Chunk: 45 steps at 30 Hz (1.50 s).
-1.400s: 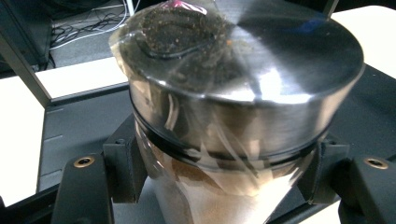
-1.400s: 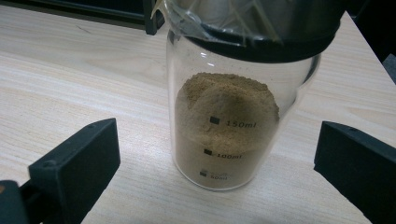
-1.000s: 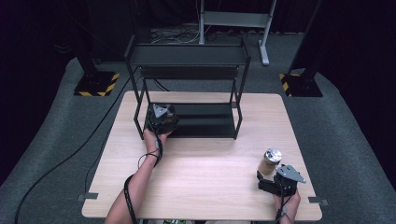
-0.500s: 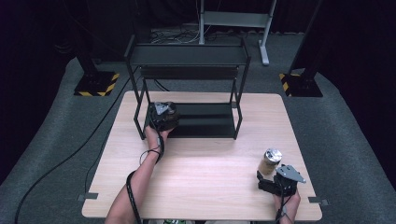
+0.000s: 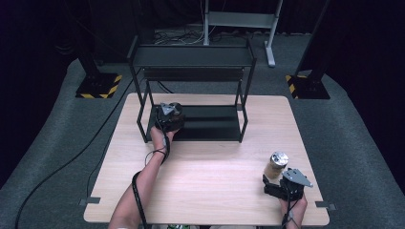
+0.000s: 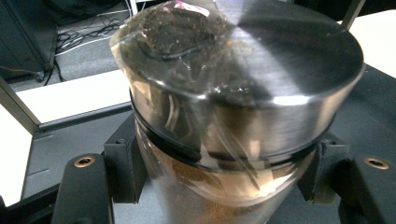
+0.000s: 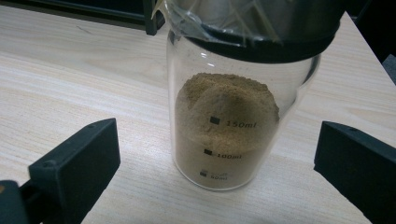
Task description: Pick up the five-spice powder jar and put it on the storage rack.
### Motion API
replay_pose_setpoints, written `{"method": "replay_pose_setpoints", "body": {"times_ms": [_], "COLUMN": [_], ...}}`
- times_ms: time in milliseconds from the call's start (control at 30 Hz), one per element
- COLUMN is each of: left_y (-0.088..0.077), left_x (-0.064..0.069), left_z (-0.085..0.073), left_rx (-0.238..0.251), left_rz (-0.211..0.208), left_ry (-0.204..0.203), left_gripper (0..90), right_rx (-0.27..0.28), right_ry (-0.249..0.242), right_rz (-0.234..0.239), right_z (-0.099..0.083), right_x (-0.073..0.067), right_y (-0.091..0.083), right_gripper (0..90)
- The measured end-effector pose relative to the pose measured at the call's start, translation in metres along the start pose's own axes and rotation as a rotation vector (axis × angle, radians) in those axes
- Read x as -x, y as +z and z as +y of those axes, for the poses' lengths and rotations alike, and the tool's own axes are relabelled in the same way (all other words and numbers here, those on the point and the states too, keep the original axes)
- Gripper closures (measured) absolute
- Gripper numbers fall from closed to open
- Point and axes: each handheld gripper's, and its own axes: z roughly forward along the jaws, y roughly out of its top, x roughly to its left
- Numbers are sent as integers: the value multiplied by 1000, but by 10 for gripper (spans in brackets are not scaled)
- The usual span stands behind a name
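Inventory by view, high view first: pale wooden table standing on grey carpet, bearing a black metal two-tier shelf rack at its far side. Left gripper reaching in over the left end of the rack's lower shelf, the person's forearm trailing back toward the near edge. Right gripper resting at the near right corner of the table, with a glass jar of brown powder with a brushed steel lid standing upright on the table just ahead of it.

Left gripper view: second glass jar with a brushed steel lid and a wrinkled clear film over the top sitting between the two black jaws, both pads pressing on the glass just under the lid, so the jaws are clamping on this jar. Brown powder showing through the glass below the black seal ring. Black shelf plate lying under and behind the jar, pale table beyond.

Right gripper view: glass jar of brown powder standing on the wooden table, printed volume marks facing the camera, powder reaching above the highest mark. Black jaws standing wide apart, one at each side, both well clear of the glass and gripping nothing
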Motion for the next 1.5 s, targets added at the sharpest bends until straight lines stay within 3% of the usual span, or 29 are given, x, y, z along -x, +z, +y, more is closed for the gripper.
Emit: {"method": "replay_pose_setpoints", "body": {"times_ms": [667,1500], "left_y": [17,37], "left_x": [2,0], "left_z": [8,11], "left_rx": [-27,-54], "left_rz": [11,13], "left_ry": [16,-11], "left_gripper": [311,311], "right_rx": [-1,-2], "right_ry": [-1,-3], "right_rz": [1,1], "right_z": [0,0], "right_x": [0,0], "right_y": [0,0], "right_gripper": [0,0]}}
